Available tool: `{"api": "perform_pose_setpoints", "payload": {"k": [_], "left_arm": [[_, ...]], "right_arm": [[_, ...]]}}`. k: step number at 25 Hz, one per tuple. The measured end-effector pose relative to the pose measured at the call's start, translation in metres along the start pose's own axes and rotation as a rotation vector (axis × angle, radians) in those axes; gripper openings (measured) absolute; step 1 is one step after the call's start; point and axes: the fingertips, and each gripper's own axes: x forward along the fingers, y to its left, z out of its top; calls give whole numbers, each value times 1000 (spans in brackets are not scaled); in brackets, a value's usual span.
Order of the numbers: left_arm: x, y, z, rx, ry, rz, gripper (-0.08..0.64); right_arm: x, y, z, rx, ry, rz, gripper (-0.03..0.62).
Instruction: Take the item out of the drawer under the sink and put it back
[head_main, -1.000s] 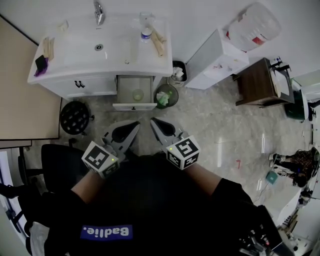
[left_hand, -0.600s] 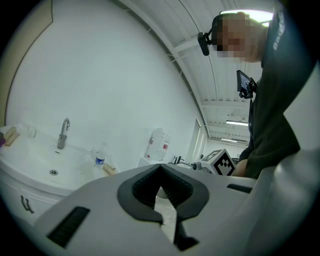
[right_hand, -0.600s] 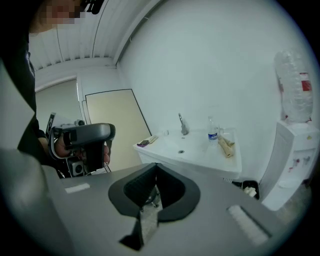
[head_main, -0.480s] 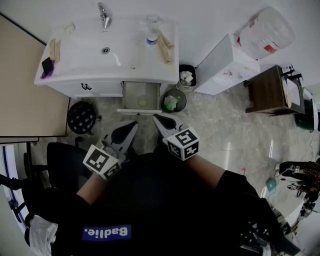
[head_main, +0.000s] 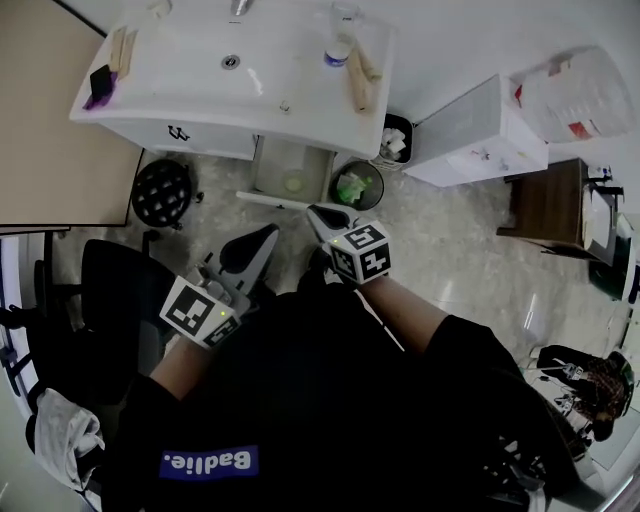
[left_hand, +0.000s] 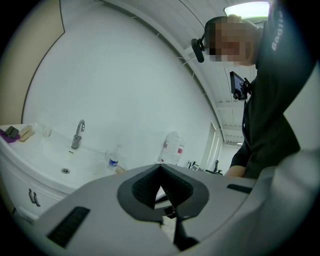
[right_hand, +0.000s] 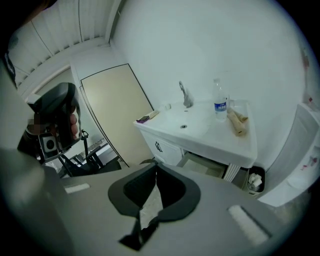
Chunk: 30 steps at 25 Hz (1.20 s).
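The white sink cabinet (head_main: 190, 125) stands at the top of the head view with its drawer (head_main: 272, 197) pulled open. A small pale-green round item (head_main: 293, 184) lies inside. My right gripper (head_main: 315, 213) is shut and empty, its tip just short of the drawer's front edge. My left gripper (head_main: 268, 234) hangs lower left of it, also shut with nothing held. In the right gripper view the closed jaws (right_hand: 156, 167) point at the sink (right_hand: 200, 125) and open drawer (right_hand: 205, 165). The left gripper (left_hand: 160, 167) faces the sink (left_hand: 60, 160) from its side.
A green bin (head_main: 357, 187) with crumpled waste stands right of the drawer, a small bin (head_main: 395, 140) behind it. A black stool (head_main: 162, 192) sits left of the drawer. A white cabinet (head_main: 480, 135) and wooden table (head_main: 550, 205) stand right. A bottle (head_main: 340, 50) rests on the sink.
The person has stepped toward the sink. Both grippers are nearer the open drawer, the right one moving ahead to its front edge. Both stay shut and empty.
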Motion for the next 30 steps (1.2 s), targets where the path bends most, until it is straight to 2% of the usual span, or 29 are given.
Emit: {"api": "perform_pose_setpoints", "payload": {"k": [15,19,25,30], "left_arm": [[-15,29,-10,-42,-11,77,-9],[-18,38,-5,-19,-49,94,-9],[-22,45,-15,-56,-5,96,-9],[-27,55,-24,-65,1,129,-9]], "right_arm": [[77,-51,-40,-18,180,-38,23],[97,-72,-57,-26,247,-68,43],[131,-109,-76,-18,320,-119,57],[161,-133,-93,15,369,-140,72]]}}
